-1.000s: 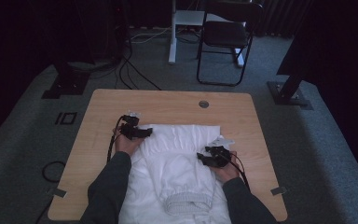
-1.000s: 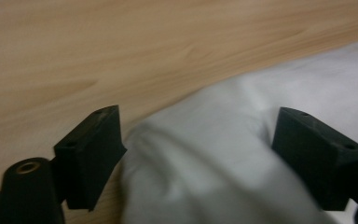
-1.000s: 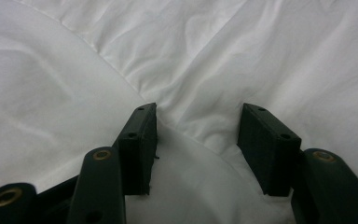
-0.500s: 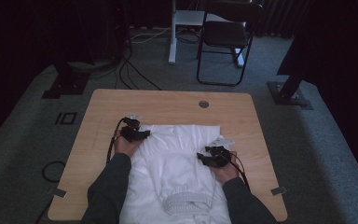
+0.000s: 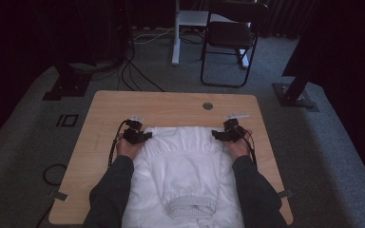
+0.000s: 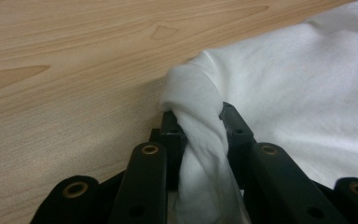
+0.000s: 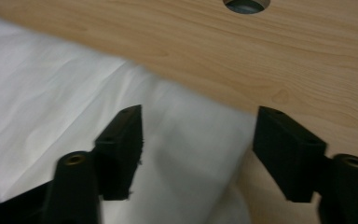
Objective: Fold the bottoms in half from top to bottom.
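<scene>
**White garment gripped at 1 far corner, 2nd corner between open jaws**

A white fabric garment with a ribbed knitted band (image 5: 185, 161) is laid flat on the light wooden rectangular table (image 5: 171, 102). In the high view the garment is seen to occupy the middle of the table from the near edge to about mid-depth, with the ribbed band (image 5: 191, 205) lying close to the near edge between the person's dark sleeves. The far edge of the garment is gathered into small pleats between the 2 grippers.

The left gripper (image 5: 138, 137) is positioned at the far left corner of the garment. In the left gripper view a bunched, twisted fold of the white fabric (image 6: 200, 140) is seen clamped between the 2 black jaws; these jaws have just been closing, and the fold is pressed from both sides. The rest of the garment lies to the right of the jaws in that view, with bare wood to the left.

The right gripper (image 5: 224, 134) is positioned at the far right corner of the garment. In the right gripper view (image 7: 198, 154) its jaws are seen spread wide, having just been opening; the fabric corner lies flat between them and is not pinched. A round cable hole in the tabletop (image 7: 246, 4) is visible beyond that corner.
</scene>
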Available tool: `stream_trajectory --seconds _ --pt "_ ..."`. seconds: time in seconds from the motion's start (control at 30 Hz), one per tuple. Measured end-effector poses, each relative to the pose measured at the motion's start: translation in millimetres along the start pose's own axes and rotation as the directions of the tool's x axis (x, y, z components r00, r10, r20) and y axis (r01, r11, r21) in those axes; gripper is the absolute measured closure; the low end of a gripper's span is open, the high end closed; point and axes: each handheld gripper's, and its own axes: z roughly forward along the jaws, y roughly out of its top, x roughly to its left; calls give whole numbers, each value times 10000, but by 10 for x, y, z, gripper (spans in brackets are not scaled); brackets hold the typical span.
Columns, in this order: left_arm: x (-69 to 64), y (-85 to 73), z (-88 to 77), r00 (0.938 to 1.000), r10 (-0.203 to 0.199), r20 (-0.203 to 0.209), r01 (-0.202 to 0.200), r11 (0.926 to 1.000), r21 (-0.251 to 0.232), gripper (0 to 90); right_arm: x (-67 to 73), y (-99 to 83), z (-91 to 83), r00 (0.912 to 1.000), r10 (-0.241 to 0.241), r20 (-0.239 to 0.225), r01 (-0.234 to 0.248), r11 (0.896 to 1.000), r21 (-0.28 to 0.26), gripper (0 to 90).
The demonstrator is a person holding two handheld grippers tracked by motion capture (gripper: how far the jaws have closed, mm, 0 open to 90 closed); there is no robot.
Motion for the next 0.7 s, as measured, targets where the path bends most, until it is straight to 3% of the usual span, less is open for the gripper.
stream_trajectory --seconds 0.07,0.17,0.23,0.3,0.37,0.53,0.67,0.7 --pt "0 -3 0 10000 -11 4 11 10000 -18 757 -60 32 134 9999 150 46 -151 9997 197 248" --pt "7 -7 0 10000 -36 47 36 10000 -55 757 -96 17 300 9985 292 460 -335 9949 951 184" --pt "15 -8 -1 9999 -55 90 56 10000 -57 757 -91 -17 353 9978 433 500 -486 9927 1100 187" --pt "14 -8 -1 9999 -79 83 80 10000 -59 757 -73 -27 357 9979 263 600 -326 9939 1054 192" --pt "5 -4 1 9999 -107 19 107 9999 -48 757 -75 -18 347 9984 218 514 -272 9940 1064 285" --pt "-2 6 1 9988 -485 -14 485 9988 11 788 -34 -4 290 9984 -101 -563 178 9903 1379 775" --pt "12 52 -48 9971 -765 -37 764 9970 -96 813 -108 10 262 9935 437 -1051 -281 9890 1456 843" --pt "22 79 -82 9965 -839 51 840 9962 -215 820 -128 29 216 9940 400 -1018 -275 9922 1218 846"
